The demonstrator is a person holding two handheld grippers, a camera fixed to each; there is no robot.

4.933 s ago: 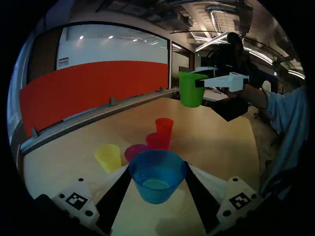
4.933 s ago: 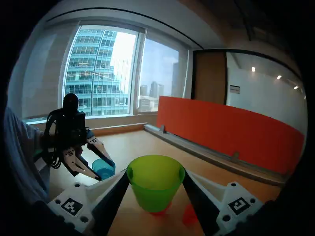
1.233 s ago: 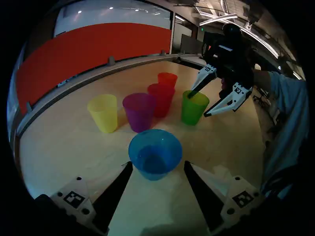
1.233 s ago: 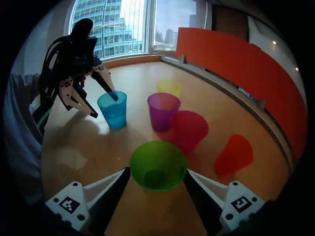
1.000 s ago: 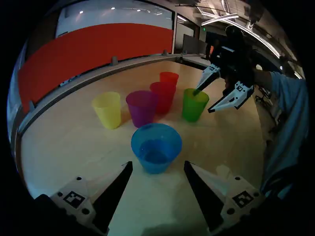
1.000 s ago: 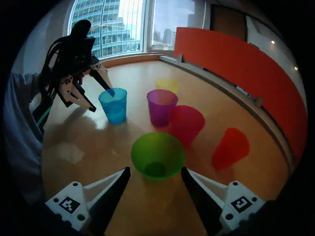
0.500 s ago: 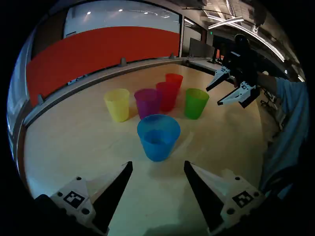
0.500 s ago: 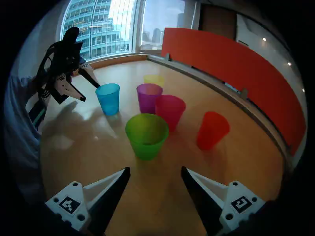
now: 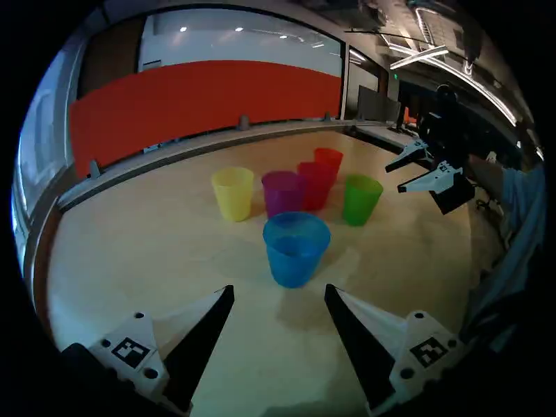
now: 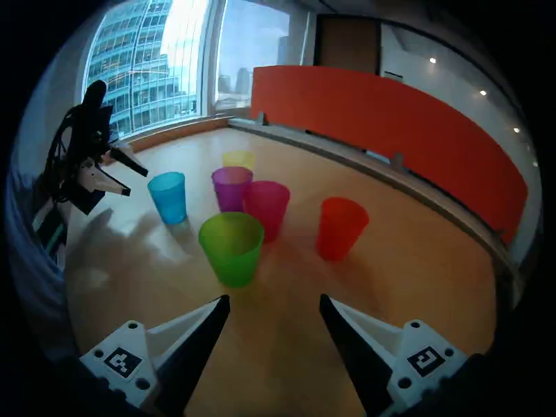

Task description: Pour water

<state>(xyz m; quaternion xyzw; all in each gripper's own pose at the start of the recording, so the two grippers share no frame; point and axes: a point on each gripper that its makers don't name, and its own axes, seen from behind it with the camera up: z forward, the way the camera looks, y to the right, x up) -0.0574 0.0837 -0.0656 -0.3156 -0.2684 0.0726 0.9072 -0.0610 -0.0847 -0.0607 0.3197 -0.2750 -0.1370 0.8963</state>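
A blue cup point(image 9: 297, 248) with water in it stands on the wooden table, a little ahead of my open left gripper point(image 9: 278, 295), whose fingers hold nothing. In the right gripper view the green cup point(image 10: 231, 248) stands upright just ahead of my open right gripper point(image 10: 273, 306). The blue cup point(image 10: 169, 197) sits farther left there, close to the left gripper point(image 10: 132, 178) held by a person. In the left gripper view the green cup point(image 9: 361, 199) stands at the right of the cup group, with the right gripper point(image 9: 410, 167) open beyond it.
Yellow point(image 9: 233, 193), purple point(image 9: 281, 194), magenta point(image 9: 313, 185) and red point(image 9: 327, 162) cups cluster behind the blue one. An orange wall panel point(image 9: 201, 97) and a rail run along the table's far edge. Windows point(image 10: 153, 69) lie behind the person's sleeve point(image 9: 518, 229).
Both grippers have pulled back from their cups, which now stand free on the table. Nearly five seconds ago each cup was held in the air between the fingers.
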